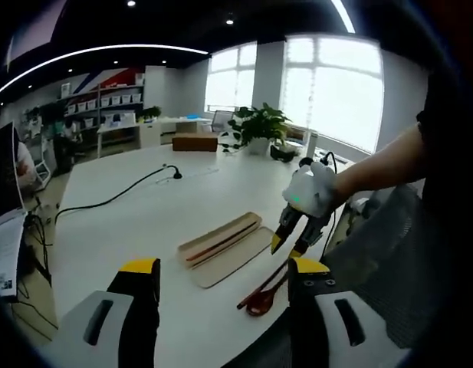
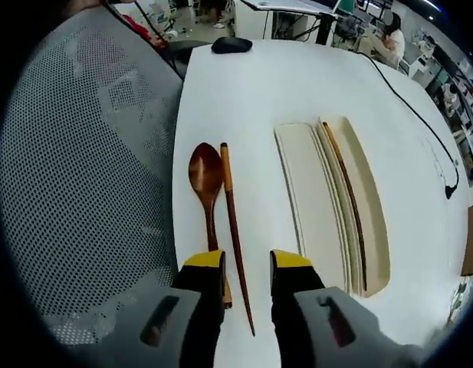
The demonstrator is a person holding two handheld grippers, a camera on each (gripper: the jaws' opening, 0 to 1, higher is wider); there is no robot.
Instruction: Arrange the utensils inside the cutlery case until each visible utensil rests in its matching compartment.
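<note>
Loose chopstick (image 2: pixel 234 230) lies between right gripper's (image 2: pixel 247 262) parted jaws.

A white bench (image 1: pixel 144 192) spans the frame's middle, a black cable (image 1: pixel 113 198) snaking across its left. A plant (image 1: pixel 259 126) stands top centre by windows (image 1: pixel 332 84). Mesh chair (image 2: pixel 83 161) at left, mouse (image 2: pixel 231 45) at top.

No legible text — anywhere.
</note>
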